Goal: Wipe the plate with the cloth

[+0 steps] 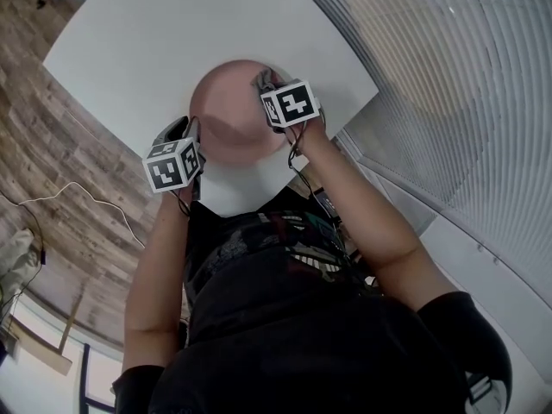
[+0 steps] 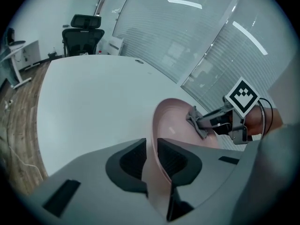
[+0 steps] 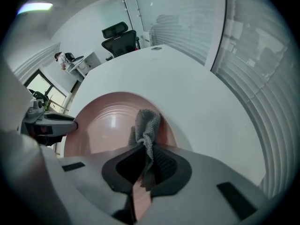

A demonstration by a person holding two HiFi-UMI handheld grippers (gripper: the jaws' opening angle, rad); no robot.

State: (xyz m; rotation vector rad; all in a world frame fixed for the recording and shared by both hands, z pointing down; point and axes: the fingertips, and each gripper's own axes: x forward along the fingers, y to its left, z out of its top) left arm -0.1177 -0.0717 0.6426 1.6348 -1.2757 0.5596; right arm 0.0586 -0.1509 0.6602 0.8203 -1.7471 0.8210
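Item one: pink plate, at the near edge of the white surface. Its rim is clamped between the pads of my left hand-held gripper.
Item two: grey cloth, pinched in my right hand-held gripper, bunched over the plate's inner face. I cannot confirm contact.
Background: black office chair beyond the surface.

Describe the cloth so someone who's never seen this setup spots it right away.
At the big white table's near edge is a pink plate. At the plate's right side, the right tongs pinch a small grey cloth. It is the only crumpled, textured fabric; everything around it is smooth and hard.
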